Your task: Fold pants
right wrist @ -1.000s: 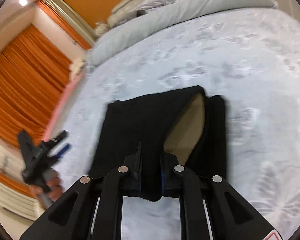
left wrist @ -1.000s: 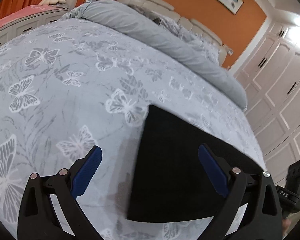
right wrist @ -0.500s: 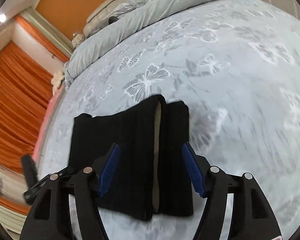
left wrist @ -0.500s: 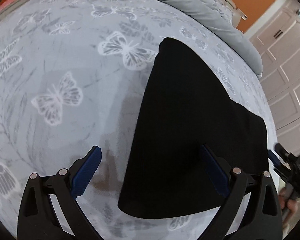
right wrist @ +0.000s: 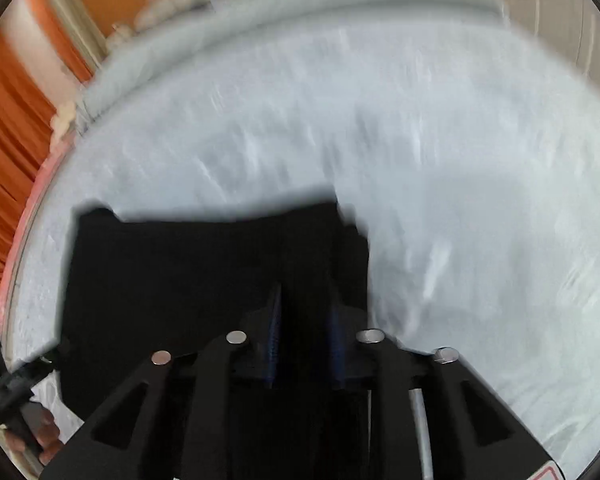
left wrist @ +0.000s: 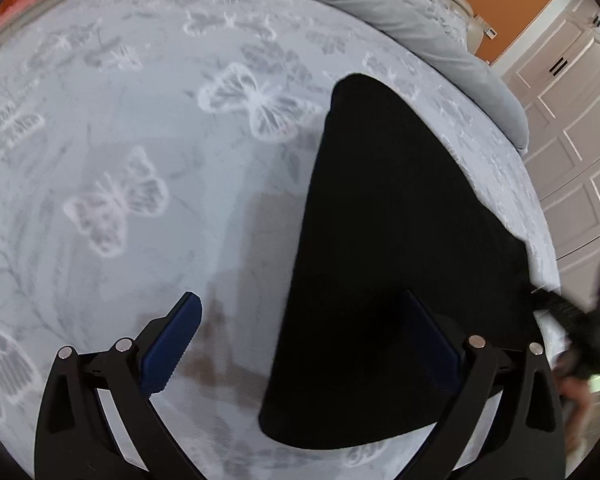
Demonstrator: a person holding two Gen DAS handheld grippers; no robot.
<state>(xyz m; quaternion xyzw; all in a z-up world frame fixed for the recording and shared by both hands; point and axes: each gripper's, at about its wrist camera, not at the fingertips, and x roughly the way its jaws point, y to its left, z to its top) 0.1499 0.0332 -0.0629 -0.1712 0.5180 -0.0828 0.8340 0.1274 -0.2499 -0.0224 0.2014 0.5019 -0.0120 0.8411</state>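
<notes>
Both grippers face the pants point(left wrist: 400, 264): right gripper point(right wrist: 306, 340) closing around the lower-centre edge, left gripper point(left wrist: 312, 348) wide apart.

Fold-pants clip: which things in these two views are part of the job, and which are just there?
Part of the job:
- pants, black, partly folded on the bed
- right gripper, jaws have just been closing with pants fabric between them
- left gripper, open over the pants' near edge

Just there:
- butterfly bedspread
- rolled duvet
- wardrobe
- curtains
</notes>
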